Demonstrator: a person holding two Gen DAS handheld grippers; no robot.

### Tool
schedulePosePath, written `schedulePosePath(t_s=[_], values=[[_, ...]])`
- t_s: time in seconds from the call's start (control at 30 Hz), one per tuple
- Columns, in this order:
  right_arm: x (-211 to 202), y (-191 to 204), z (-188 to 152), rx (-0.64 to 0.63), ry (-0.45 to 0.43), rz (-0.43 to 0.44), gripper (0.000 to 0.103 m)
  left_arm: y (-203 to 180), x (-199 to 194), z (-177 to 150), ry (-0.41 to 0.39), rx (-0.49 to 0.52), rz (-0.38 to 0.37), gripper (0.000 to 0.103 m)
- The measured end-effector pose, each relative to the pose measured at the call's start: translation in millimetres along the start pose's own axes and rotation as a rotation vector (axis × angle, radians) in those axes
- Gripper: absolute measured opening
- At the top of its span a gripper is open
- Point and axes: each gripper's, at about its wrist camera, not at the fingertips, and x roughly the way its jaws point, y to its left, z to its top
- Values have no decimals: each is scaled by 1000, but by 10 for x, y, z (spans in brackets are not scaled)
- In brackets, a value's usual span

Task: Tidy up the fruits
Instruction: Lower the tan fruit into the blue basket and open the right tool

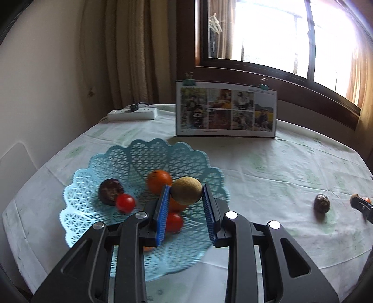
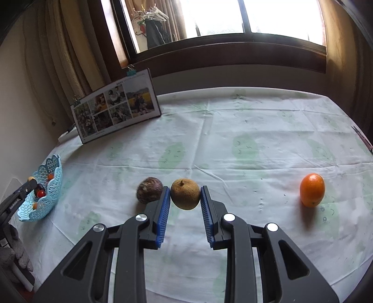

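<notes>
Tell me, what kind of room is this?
Most likely a home dining corner. A table with a printed tablecloth stands by a curtained window, with a family photo board, and a blue fruit basket.

A matt, creased cloth [image 2: 233,130] is spread over the surface. The basket [image 1: 98,177] is made of perforated plastic. Ribbed blue pads [image 1: 163,209] are seen beside a rough brown fruit [image 1: 186,190]; glossy tomatoes [image 1: 125,203] are noted.

Lt-blue lattice basket [image 1: 130,158]; blue-padded tongs [image 1: 185,198].
</notes>
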Motion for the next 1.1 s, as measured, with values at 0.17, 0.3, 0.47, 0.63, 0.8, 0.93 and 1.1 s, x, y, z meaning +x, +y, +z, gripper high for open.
schedulePosePath(t_s=[0.17,0.3,0.47,0.63,0.8,0.93,1.1], values=[[-32,268,41,-39,-9,39,27,268,-12,-8,-3,-47,33,29],[-41,482,49,-60,-12,76,27,425,-33,-16,-3,-67,45,34],[-31,815,62,-111,-11,131,27,620,-126,-29,-39,-118,76,66],[-1,1190,72,-160,-6,194,27,775,-200,-60,-50,-151,93,66],[50,1653,93,-226,-4,272,27,885,-197,-96,-39,-175,110,66],[109,1991,77,-271,4,324,27,943,-207,-116,-37,-183,113,69],[237,2360,14,-320,29,364,27,991,-243,-146,-40,-183,121,69]])
